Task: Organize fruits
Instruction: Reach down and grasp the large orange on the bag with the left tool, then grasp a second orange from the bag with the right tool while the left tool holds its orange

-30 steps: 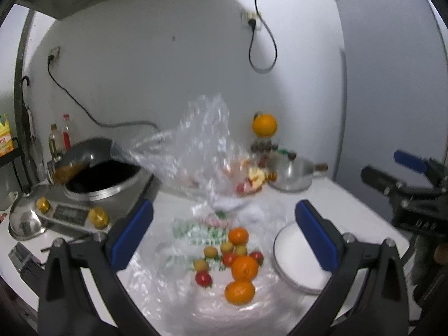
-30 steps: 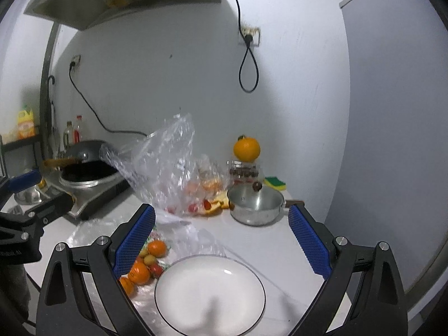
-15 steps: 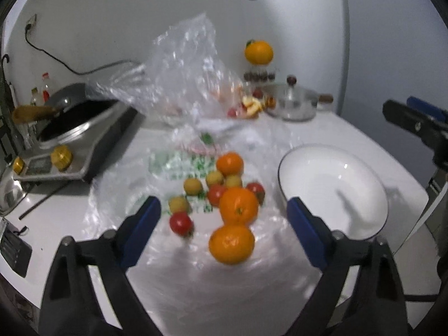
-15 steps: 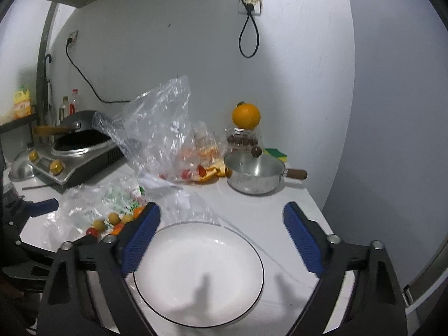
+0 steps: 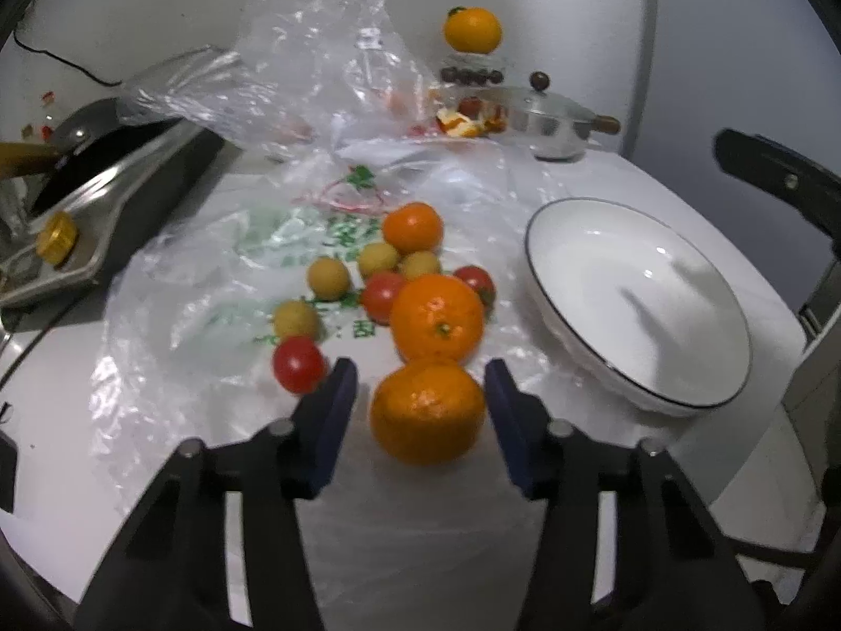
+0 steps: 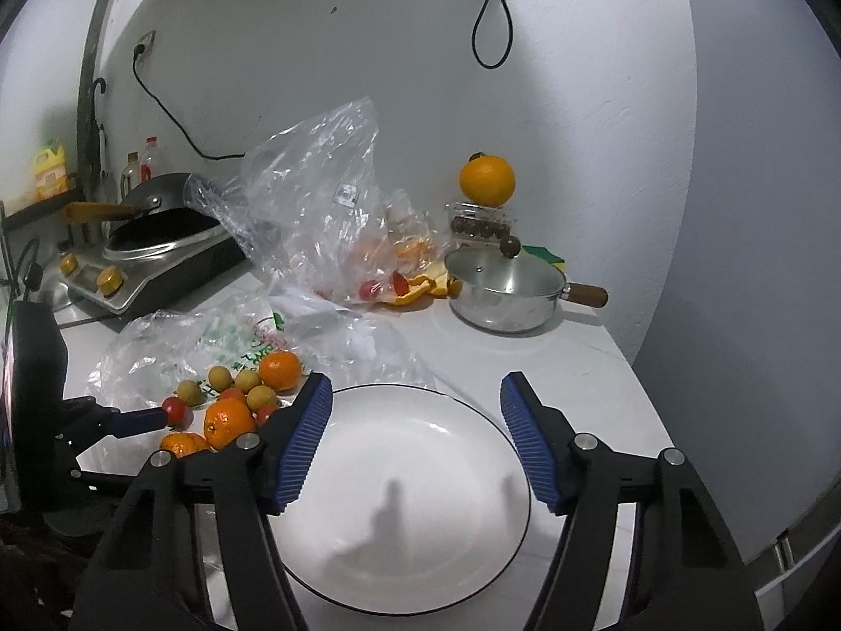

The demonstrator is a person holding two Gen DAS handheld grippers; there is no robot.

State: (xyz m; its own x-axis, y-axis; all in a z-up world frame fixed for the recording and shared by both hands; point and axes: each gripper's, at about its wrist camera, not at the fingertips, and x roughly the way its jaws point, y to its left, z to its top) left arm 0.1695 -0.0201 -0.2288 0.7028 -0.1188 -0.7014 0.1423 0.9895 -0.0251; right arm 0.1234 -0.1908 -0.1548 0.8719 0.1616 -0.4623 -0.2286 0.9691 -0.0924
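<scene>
left hand-held gripper closing around roundish mandarin.

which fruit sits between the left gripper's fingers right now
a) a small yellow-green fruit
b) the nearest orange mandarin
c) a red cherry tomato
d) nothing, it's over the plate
b: in the left wrist view the nearest mandarin lies between the closing blue pads of the left gripper; a narrow gap seems to remain on each side, and the cherry tomato sits outside the left pad.
</scene>
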